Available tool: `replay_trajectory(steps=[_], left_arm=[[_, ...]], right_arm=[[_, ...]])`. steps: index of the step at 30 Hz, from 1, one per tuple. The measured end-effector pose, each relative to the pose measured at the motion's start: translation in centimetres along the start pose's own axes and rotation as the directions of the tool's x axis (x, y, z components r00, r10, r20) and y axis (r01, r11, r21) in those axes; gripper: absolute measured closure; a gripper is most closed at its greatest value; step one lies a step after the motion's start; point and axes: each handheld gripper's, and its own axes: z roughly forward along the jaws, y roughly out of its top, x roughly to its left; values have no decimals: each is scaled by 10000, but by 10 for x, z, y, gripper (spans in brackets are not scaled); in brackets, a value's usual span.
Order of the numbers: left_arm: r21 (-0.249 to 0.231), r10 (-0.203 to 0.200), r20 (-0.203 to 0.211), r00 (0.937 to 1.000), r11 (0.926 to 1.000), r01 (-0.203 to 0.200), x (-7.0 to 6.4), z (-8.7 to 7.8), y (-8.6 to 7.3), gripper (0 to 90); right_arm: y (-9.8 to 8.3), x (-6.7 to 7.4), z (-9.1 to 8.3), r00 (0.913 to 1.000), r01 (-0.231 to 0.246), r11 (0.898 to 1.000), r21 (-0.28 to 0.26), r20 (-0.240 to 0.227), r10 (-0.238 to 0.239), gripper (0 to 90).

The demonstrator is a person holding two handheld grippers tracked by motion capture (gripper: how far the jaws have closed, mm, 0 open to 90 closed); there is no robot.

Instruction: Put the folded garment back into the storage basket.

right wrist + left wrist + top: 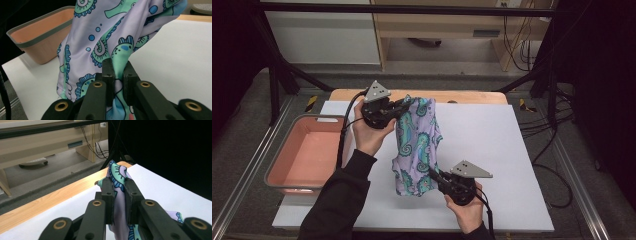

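— While you hold the seahorse-print cloth [417, 145] off the white mat [497, 150], what are your tongs doing?
— Your left gripper [404, 106] pinches its far top edge; your right gripper [434, 176] pinches its near lower edge, beside the pink tub [307, 150].

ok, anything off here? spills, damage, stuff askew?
Nothing stands out. The seahorse-print cloth hangs bunched between the left gripper and right gripper, both clamped on it. The pink tub sits upright beside the white mat. No spill or tear shows.
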Motion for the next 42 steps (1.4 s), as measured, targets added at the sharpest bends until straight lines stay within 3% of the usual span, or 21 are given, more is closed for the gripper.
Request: replay_trajectory(steps=[10,26,42], left_arm=[[35,-16,-336,9994,10000,17,20,-20,-2,799],[4,-143,-792,9968,9999,143,52,-58,0,799],[362,194,-1035,9944,9992,-157,72,-80,9,799]], right_arm=[[7,21,21,9986,359,9994,9,-389,-359,839],[22,51,46,9937,486,9983,-323,-992,-516,839],[33,73,62,9874,607,9959,-675,-1419,-698,839]])
